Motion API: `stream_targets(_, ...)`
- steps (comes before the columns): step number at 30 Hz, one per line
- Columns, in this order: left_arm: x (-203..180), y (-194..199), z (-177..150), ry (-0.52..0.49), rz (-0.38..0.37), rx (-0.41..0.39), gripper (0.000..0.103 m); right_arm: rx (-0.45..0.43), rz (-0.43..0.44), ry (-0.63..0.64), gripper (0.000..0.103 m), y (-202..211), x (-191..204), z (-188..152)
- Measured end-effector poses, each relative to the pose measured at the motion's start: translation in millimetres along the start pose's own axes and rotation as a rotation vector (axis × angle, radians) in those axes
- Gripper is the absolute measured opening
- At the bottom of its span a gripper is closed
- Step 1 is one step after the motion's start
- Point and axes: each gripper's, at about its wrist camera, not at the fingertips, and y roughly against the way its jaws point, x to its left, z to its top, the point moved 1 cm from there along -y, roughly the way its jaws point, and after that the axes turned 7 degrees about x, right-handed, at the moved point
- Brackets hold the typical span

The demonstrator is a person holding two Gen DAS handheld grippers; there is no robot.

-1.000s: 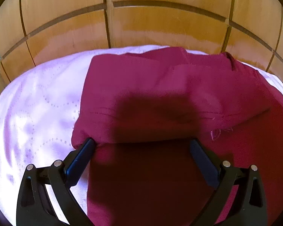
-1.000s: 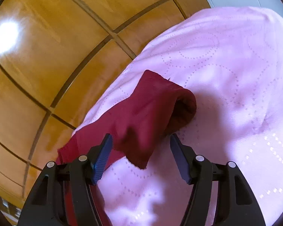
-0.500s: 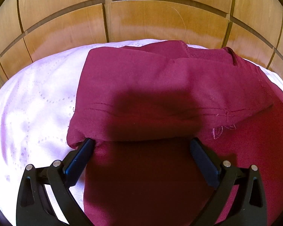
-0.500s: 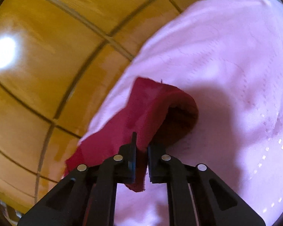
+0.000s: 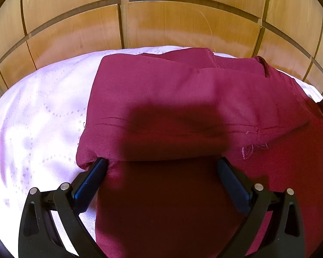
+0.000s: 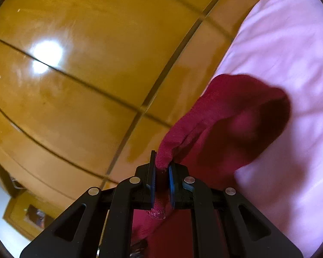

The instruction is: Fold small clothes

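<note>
A dark red garment lies partly folded on a pink quilted bed cover. A folded-over flap crosses the middle of it. My left gripper is open, its fingers spread over the garment's near part, the left fingertip touching the fold's corner. In the right wrist view my right gripper is shut on an edge of the same red garment and holds it lifted above the pink cover, with the cloth hanging in a loop.
A glossy wooden panelled wall stands right behind the bed's far edge; it also fills the left of the right wrist view. A small wooden cabinet shows at the lower left there.
My right gripper has closed on the garment's edge and lifted it up and toward the wall. My left gripper has stayed open over the garment and crept slightly forward.
</note>
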Motion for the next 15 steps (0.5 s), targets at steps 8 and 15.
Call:
stream_targets(8, 1, 1, 0, 0.005, -0.008, -0.001, 0.101, 0.2, 0.081, 0.004, 0.009, -87, 35, -65)
stream_targets(15, 10, 15, 6, 0.045, -0.074, -0.006, 0.101, 0.411, -0.061, 0.169, 0.026, -134, 33, -112)
